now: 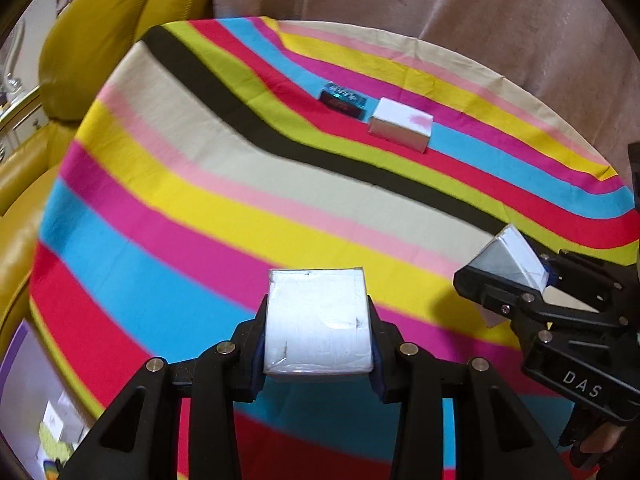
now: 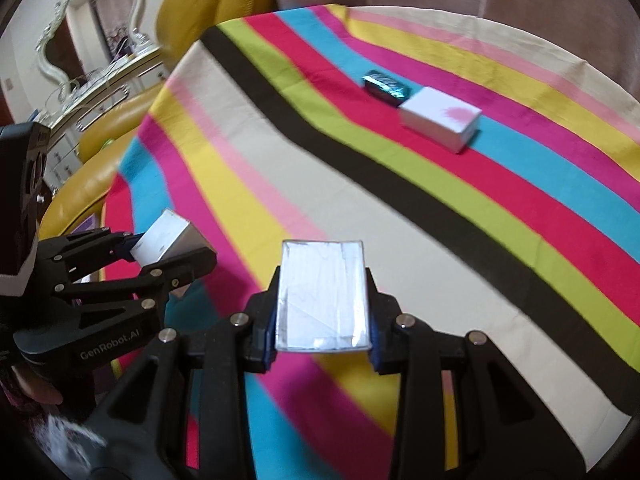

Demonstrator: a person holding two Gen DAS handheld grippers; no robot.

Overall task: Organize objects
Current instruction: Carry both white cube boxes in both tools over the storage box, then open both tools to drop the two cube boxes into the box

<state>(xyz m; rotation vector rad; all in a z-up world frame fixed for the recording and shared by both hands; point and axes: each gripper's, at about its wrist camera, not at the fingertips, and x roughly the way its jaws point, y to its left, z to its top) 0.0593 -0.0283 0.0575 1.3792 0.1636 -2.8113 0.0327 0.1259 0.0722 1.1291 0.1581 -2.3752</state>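
Note:
My left gripper [image 1: 318, 340] is shut on a white box [image 1: 316, 308], held above the striped tablecloth [image 1: 180, 184]. The right wrist view shows that box [image 2: 168, 232] in the left gripper [image 2: 162, 248] at the left edge. My right gripper [image 2: 323, 316] is shut on a flatter white box [image 2: 324, 296]; the left wrist view has this right gripper [image 1: 512, 280] and its box [image 1: 508, 256] at the right edge. Far across the cloth lie a white box with a pink spot [image 1: 400, 122] [image 2: 440, 118] and, close beside it, a small teal and dark box [image 1: 343, 98] [image 2: 386, 86].
A yellow leather sofa [image 1: 100, 40] [image 2: 208, 0] runs along the table's left side. A beige curtain [image 1: 440, 8] hangs behind the far edge. An ornate mirror [image 2: 80, 20] over a console stands further left. Papers lie beyond the near-left table edge [image 1: 36, 392].

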